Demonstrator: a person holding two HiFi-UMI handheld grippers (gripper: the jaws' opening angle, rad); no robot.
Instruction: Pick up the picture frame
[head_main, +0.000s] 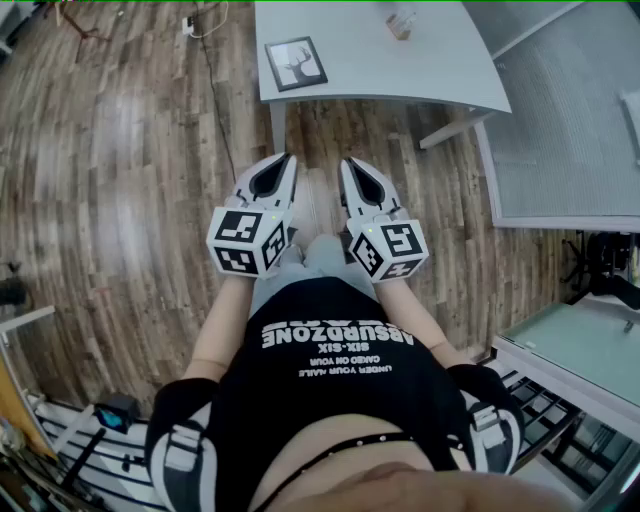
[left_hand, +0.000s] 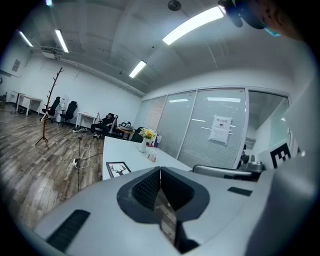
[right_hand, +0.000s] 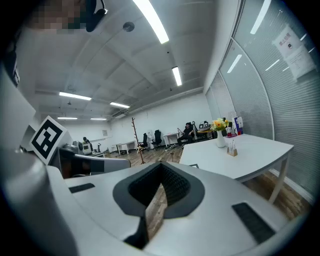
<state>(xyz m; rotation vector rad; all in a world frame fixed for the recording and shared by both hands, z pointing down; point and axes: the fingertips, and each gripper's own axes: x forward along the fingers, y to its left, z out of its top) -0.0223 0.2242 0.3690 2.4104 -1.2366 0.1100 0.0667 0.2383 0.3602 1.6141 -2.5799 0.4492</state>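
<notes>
Left gripper view adds vase (left_hand: 143, 146) beyond pic frame (left_hand: 119, 169).

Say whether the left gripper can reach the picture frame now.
Probably not yet: the picture frame lies on the table, well ahead of the left gripper. Nothing blocks the way, but its jaws are shut.

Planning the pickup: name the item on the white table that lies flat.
The black-rimmed picture frame, showing a deer, lies flat; the flower vase and the small holder both stand upright.
</notes>
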